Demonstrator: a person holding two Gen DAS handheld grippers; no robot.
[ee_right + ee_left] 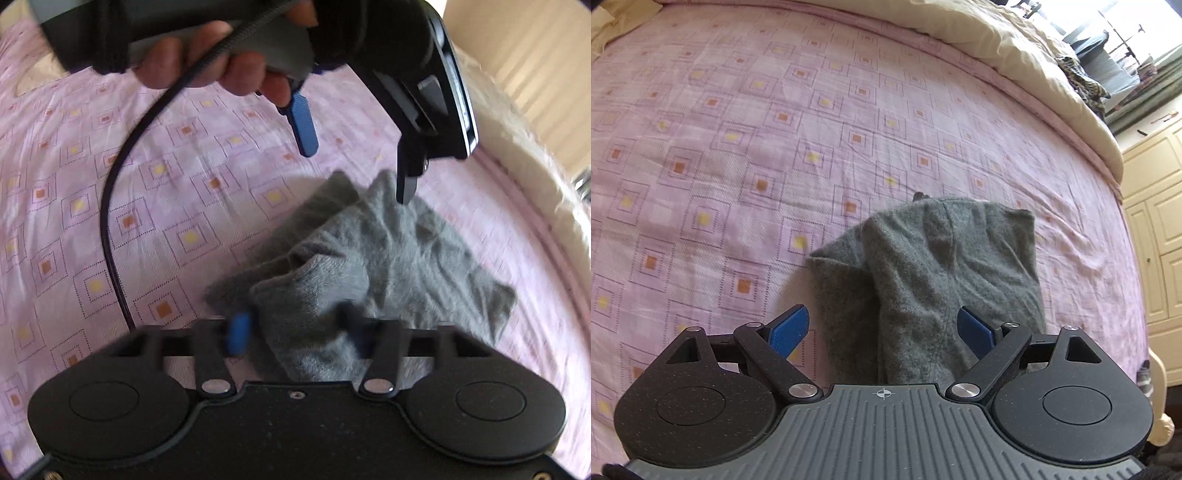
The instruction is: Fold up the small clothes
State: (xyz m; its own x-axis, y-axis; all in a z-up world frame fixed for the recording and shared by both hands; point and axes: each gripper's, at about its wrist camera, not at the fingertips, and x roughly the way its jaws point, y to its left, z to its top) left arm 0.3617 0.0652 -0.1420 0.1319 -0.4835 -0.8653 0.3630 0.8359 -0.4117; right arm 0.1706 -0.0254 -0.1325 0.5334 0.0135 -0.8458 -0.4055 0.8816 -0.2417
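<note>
A small grey knit garment (945,280) lies crumpled and partly folded on the pink patterned bedspread (738,147). My left gripper (882,332) hovers over its near end, open wide, blue pads (790,328) either side of the cloth and gripping nothing. In the right wrist view the same garment (388,251) lies ahead. My right gripper (295,332) is open at a narrower gap, blurred, with a thick fold of the cloth between its fingers. The left gripper (354,162), held by a hand (221,70), hangs above the garment's far edge.
A cream duvet (1034,62) is bunched along the far side of the bed. Cream cabinets (1156,229) stand beyond the bed's right edge. A black cable (110,206) loops down from the left gripper over the bedspread.
</note>
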